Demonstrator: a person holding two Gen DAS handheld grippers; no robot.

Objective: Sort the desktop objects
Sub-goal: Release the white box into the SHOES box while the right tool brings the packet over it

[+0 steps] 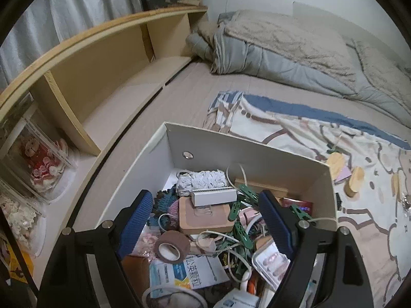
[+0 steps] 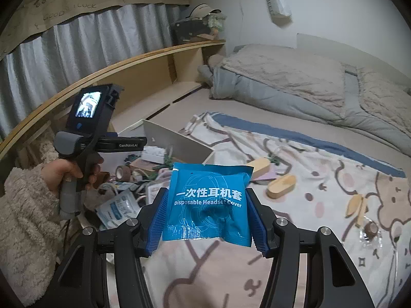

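Note:
A white cardboard box sits on the bed, full of clutter: a brown tape roll, a wooden block, a white rectangular device, green clips, cables and packets. My left gripper is open and empty, hovering over the box. My right gripper is shut on a blue "Disposable Headset Cover" packet, held above the patterned blanket. The box also shows in the right wrist view, with the left gripper's handle held in a hand.
Wooden oval pieces and a small roll lie on the cartoon blanket. A grey-beige duvet is bunched at the far end. A wooden shelf headboard runs along the left, with boxed dolls.

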